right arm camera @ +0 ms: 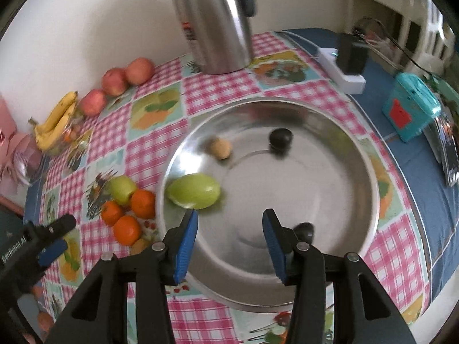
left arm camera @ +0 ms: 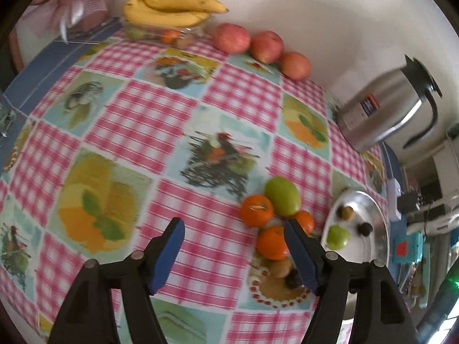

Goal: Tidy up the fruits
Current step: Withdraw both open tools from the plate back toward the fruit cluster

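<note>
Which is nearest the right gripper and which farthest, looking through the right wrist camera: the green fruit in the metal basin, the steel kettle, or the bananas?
From the right gripper:
1. Green fruit, in the metal basin, just beyond the left finger.
2. Steel kettle, standing behind the basin by the wall.
3. Bananas, far left, against the wall.
</note>
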### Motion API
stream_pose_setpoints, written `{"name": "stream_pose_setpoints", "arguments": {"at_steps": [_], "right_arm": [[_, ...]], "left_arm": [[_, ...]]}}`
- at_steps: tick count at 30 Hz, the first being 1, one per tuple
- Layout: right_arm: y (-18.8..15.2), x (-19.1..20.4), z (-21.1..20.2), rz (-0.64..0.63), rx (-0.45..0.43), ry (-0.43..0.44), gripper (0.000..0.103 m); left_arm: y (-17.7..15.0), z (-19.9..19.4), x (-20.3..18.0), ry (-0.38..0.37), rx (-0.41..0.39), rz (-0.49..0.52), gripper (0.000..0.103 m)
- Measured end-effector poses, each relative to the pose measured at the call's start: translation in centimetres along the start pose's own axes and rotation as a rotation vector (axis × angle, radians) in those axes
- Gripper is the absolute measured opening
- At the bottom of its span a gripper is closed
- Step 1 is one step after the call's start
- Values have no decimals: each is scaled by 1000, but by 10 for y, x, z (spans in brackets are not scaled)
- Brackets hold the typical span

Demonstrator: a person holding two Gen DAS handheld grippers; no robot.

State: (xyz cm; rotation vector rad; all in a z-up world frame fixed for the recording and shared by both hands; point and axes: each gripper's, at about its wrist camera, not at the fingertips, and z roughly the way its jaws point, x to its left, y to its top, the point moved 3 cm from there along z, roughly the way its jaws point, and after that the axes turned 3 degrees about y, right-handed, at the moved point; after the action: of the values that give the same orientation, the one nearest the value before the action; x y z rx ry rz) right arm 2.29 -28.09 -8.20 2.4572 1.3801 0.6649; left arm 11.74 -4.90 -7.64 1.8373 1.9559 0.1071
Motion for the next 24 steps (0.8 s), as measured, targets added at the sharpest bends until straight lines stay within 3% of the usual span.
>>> {"name": "stream_pose_setpoints", "arguments": {"at_steps": [5,7,11,13,14,19,24], "right_arm": [[-1,17,0,-47,4,20,49],[-2,23,0,-61,4,29,64],[-2,29,0,-81,4,35,72],[-2,31,1,-92,-3,17,89],[-2,31,1,-98,-8,12,92],[-1,33,0,-112,-30,18,97],[0,40,-5,-103,-42,89,97]], "left_arm": [[8,-11,17,43,-42,-37,88],[9,-15,23,56,-57,-51,93],[11,-17,28,78,-77,-66,103],[11,-17,29,92,-84,-60,103],[11,-16,29,103,-85,-56,103],[11,-19,29,149,-115,-35,103],[13,-24,30,151,-148,-32,103]]}}
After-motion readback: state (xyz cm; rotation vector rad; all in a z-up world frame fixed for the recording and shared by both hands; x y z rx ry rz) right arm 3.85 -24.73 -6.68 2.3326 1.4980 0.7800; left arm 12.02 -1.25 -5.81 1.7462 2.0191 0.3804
